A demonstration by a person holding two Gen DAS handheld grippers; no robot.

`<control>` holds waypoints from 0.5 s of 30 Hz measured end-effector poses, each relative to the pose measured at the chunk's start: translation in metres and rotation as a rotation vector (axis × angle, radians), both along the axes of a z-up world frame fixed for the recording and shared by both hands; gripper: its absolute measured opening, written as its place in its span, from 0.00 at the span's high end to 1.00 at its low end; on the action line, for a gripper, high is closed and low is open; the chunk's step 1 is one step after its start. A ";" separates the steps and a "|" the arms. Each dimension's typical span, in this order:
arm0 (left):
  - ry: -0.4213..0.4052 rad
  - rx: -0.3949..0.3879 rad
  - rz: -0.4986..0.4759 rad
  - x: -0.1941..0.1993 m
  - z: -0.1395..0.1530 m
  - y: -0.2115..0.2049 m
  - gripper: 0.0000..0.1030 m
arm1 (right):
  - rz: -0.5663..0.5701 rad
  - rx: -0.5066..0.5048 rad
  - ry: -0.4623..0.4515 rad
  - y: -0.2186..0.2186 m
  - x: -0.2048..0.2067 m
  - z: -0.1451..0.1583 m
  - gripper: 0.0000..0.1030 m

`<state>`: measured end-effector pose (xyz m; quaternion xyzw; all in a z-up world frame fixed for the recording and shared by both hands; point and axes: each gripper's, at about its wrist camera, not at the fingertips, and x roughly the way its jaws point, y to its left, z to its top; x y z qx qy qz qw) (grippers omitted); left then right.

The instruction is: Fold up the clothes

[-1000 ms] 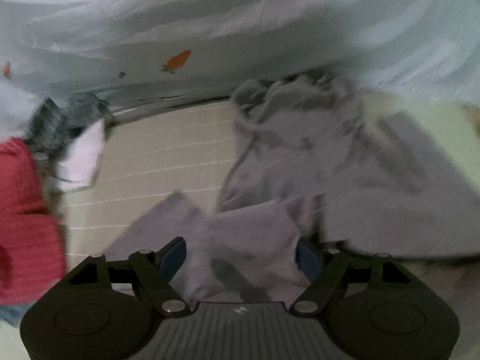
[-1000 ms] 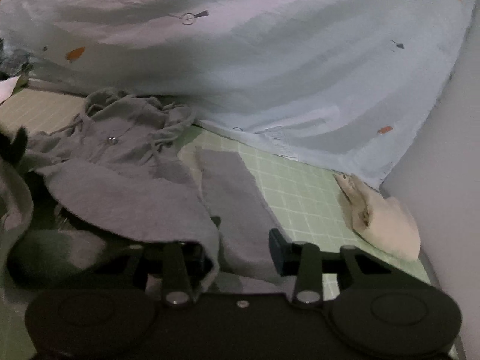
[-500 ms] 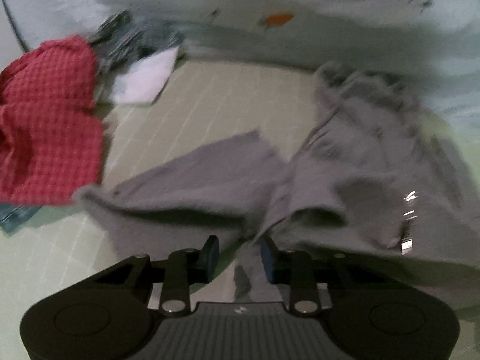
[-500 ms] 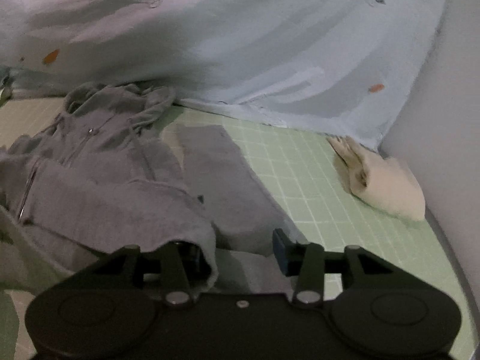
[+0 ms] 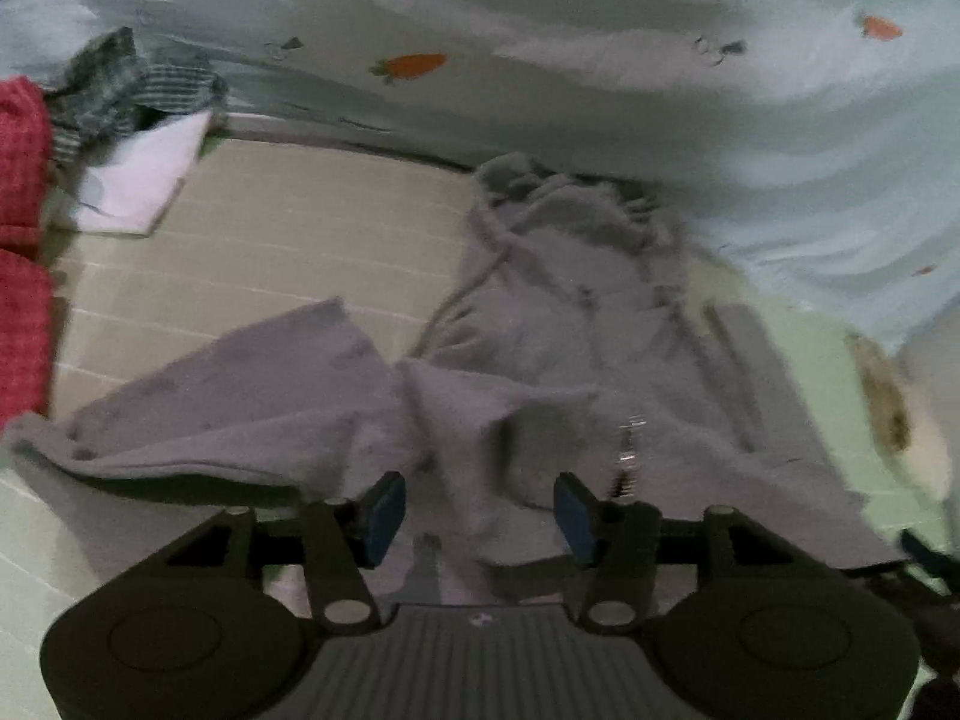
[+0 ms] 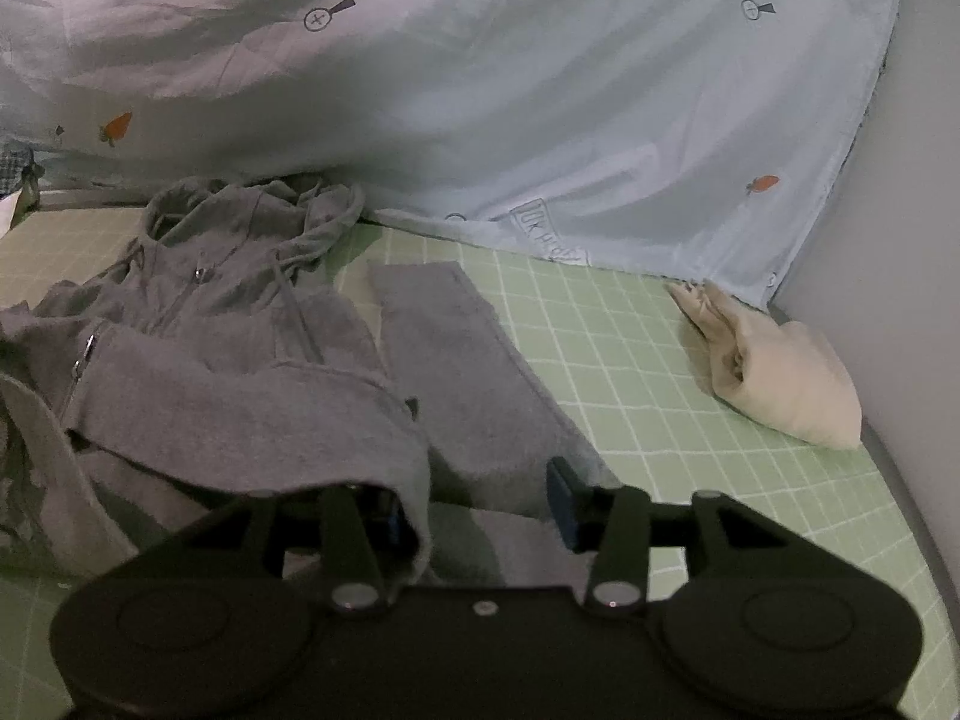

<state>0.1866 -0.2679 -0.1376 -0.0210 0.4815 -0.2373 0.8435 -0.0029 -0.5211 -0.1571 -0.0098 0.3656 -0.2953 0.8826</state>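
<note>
Hoodie (image 6: 240,372) lying spread on the green checked bed sheet (image 6: 630,372), hood toward the carrot-print quilt (image 6: 540,90).

The left hand-held gripper (image 5: 477,507) is hovering low over the bunched hem with its jaws standing apart, cloth lying between the blue pads but not pinched. The right hand-held gripper (image 6: 480,510) is also standing wide apart, a fold of the hem draping over its left finger; whether it is gripping anything I cannot tell. One sleeve (image 6: 468,384) is lying straight beside the body. A cream cloth (image 6: 780,378) is sitting near the wall, and red cloth (image 5: 21,228), plaid fabric (image 5: 126,84) and a white sheet (image 5: 147,177) are lying at the far left.
</note>
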 end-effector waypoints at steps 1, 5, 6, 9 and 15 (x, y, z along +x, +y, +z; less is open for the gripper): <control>-0.011 0.020 -0.003 0.000 0.000 -0.003 0.45 | 0.003 0.000 0.000 0.000 0.000 0.000 0.55; -0.060 0.152 -0.003 0.008 -0.008 -0.014 0.47 | 0.024 -0.004 0.013 0.001 0.006 -0.002 0.52; -0.058 0.176 0.006 0.013 -0.012 -0.015 0.48 | 0.037 -0.011 0.022 0.002 0.008 -0.003 0.48; -0.042 0.207 0.023 0.025 -0.023 -0.013 0.82 | 0.092 -0.055 0.044 0.010 0.015 -0.005 0.31; -0.089 0.197 0.064 0.017 -0.010 -0.006 0.98 | 0.172 -0.009 -0.003 0.015 0.016 0.001 0.96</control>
